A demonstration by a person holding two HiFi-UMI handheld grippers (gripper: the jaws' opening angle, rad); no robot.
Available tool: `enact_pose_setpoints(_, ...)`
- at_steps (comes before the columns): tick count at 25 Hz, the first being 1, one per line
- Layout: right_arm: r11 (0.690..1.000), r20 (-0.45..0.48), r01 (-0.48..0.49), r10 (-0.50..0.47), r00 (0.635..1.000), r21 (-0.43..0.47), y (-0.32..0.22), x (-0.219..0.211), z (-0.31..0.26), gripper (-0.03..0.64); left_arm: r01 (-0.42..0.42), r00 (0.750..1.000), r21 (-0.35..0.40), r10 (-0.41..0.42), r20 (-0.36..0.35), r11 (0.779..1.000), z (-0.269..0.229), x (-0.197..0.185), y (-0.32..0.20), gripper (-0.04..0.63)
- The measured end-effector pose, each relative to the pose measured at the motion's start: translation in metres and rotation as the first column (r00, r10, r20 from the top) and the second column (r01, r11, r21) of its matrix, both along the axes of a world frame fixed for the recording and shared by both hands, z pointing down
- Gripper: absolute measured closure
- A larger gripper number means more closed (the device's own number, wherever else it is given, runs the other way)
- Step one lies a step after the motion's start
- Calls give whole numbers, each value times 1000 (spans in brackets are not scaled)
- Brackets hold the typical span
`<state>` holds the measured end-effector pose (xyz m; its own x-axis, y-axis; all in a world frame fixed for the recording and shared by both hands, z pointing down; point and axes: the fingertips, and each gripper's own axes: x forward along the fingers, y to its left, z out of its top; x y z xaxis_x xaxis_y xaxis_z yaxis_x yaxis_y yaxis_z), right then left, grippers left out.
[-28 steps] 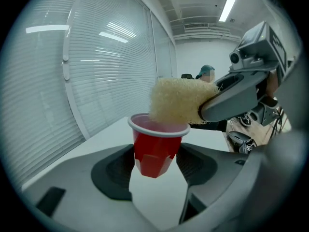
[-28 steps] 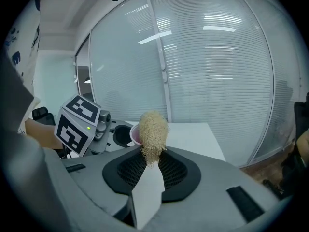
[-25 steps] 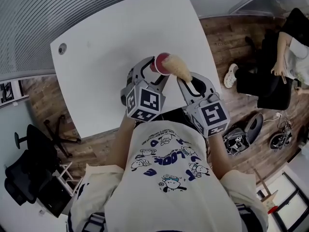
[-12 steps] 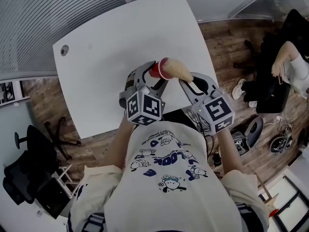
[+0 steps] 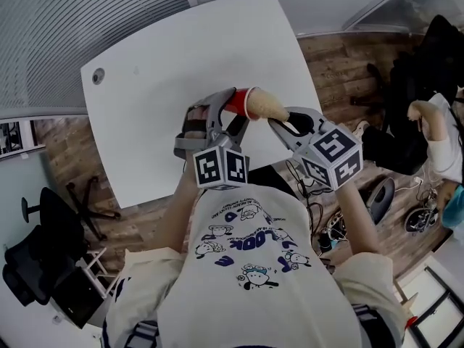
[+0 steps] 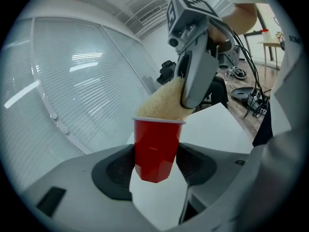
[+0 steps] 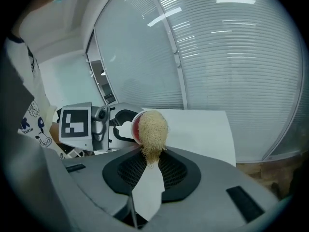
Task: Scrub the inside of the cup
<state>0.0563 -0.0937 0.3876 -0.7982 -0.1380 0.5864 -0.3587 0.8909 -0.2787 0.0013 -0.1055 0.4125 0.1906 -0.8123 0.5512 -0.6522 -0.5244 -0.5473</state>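
A red plastic cup [image 5: 233,103] is held off the white table [image 5: 167,56], with my left gripper [image 5: 229,114] shut on its sides; in the left gripper view the cup [image 6: 155,146] sits upright between the dark pads [image 6: 114,170]. A tan fibrous scrubber [image 5: 267,105] pokes into the cup's mouth from the right. My right gripper [image 5: 286,124] is shut on the scrubber's narrow tail. In the right gripper view the scrubber [image 7: 152,128] covers most of the cup's rim [image 7: 136,128], so the cup's inside is hidden. The left gripper view shows the scrubber [image 6: 161,105] filling the mouth.
The table's near edge [image 5: 156,188] runs just in front of my body. A round hole [image 5: 97,75] marks the table's far left corner. An office chair [image 5: 32,267] stands at lower left. A seated person [image 5: 435,133] and floor cables [image 5: 341,227] are on the right.
The left gripper has rolled, so its marker cube shows a different face. The right gripper swung out to the right, and the scrubber now lies more sideways into the cup.
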Motion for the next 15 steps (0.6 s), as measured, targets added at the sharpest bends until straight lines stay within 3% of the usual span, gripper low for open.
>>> enact_pose_setpoints(7,982,51,-19,29,998,-186,-2,-4,-3,543,-25,993,44,20,112,999,-10,-1,-6,298)
enact_pose_setpoints(15,977,18,11,-8,1000,-213,-2,-10,0,543,-39,983,71,26,184,997,-11,-8,-8,299)
